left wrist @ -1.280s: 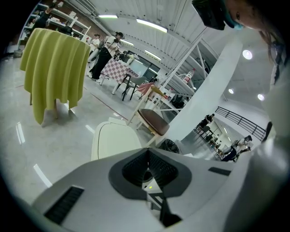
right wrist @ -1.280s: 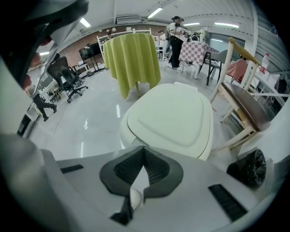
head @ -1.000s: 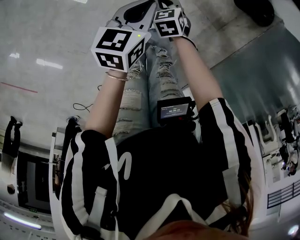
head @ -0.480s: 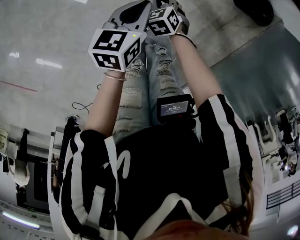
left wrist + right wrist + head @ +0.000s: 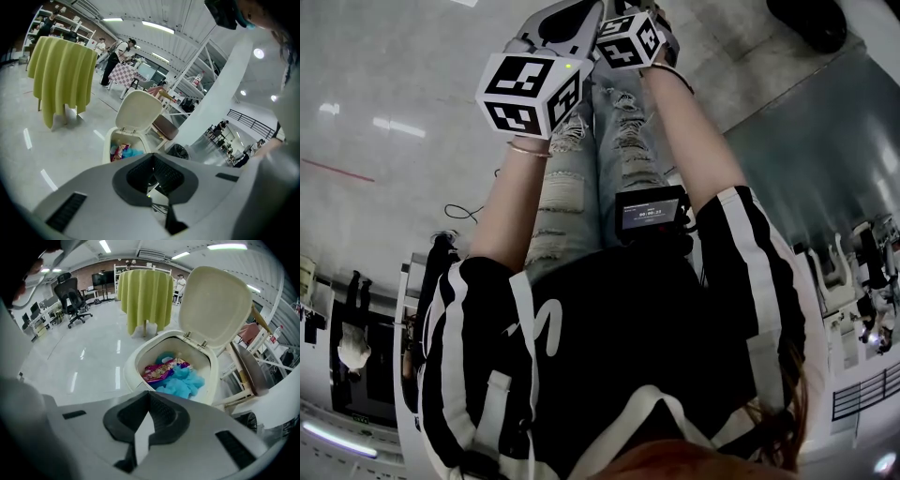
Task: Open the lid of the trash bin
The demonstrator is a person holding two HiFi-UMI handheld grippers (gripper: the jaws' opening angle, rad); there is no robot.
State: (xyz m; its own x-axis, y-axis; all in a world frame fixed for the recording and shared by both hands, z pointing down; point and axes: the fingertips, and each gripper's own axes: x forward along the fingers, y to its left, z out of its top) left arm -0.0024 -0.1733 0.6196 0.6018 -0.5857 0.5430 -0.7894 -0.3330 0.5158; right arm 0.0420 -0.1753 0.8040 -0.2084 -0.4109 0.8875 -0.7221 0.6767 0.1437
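The cream trash bin [image 5: 136, 363] stands on the pale floor with its lid [image 5: 213, 305] swung up and standing upright. Inside lie a blue crumpled wad [image 5: 183, 380] and a pink wrapper [image 5: 161, 371]. The left gripper view also has the bin [image 5: 108, 143] and the raised lid [image 5: 139, 111], farther off. My right gripper [image 5: 145, 423] hovers just in front of the bin, jaws together and empty. My left gripper [image 5: 154, 180] is held back, jaws together too. In the head view both marker cubes, left [image 5: 530, 94] and right [image 5: 628, 42], are close together above the person's legs.
A table draped in yellow cloth [image 5: 145, 296] stands behind the bin. A wooden chair [image 5: 248, 366] is right beside the bin, and a black mesh basket [image 5: 180, 151] sits near it. An office chair [image 5: 70, 298] and desks are far left. People [image 5: 115, 58] stand in the background.
Both grippers have shifted slightly, the right cube a little higher in the head view. People at the far edge of that view have moved.
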